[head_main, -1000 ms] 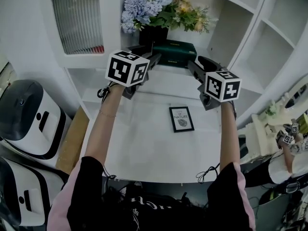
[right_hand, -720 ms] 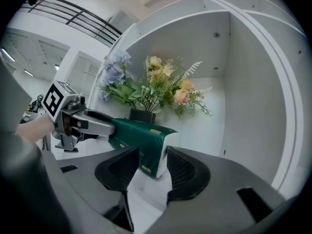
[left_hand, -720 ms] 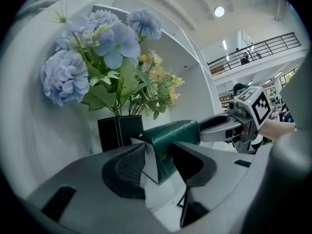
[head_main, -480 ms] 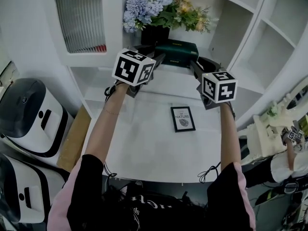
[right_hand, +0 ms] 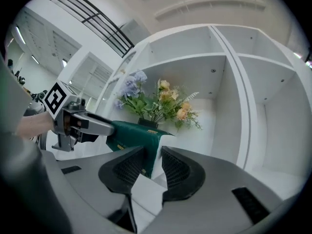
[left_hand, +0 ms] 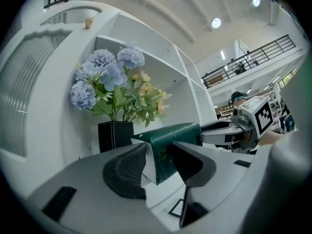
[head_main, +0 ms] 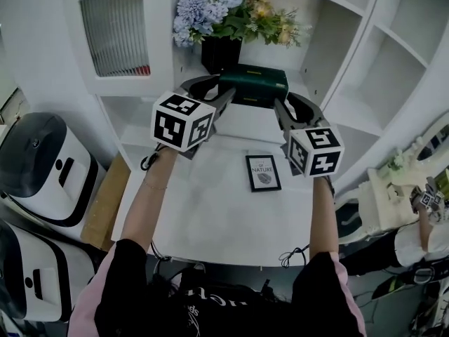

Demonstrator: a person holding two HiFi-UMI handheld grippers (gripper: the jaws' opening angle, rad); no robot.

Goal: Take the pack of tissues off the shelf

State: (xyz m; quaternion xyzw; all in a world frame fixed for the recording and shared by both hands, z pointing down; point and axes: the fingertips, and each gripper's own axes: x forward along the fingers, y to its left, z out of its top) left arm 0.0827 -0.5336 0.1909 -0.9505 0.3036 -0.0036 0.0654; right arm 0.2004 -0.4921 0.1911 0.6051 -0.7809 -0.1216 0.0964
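Pack of tissues (head_main: 252, 85) was drawn toward the person, pinched at its ends by left gripper (head_main: 223, 88) and right gripper (head_main: 283, 101), whose jaws had just been closing; it was judged lifted off the shelf (head_main: 242, 121).

The light is soft and even, with only faint shadows; round ceiling lamps (left_hand: 216, 22) glare a little. Both gripper views bend strongly toward their dark edges.

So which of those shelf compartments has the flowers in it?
The compartment straight ahead of the person, behind the green pack of tissues: only it holds the black vase of blue and yellow flowers.
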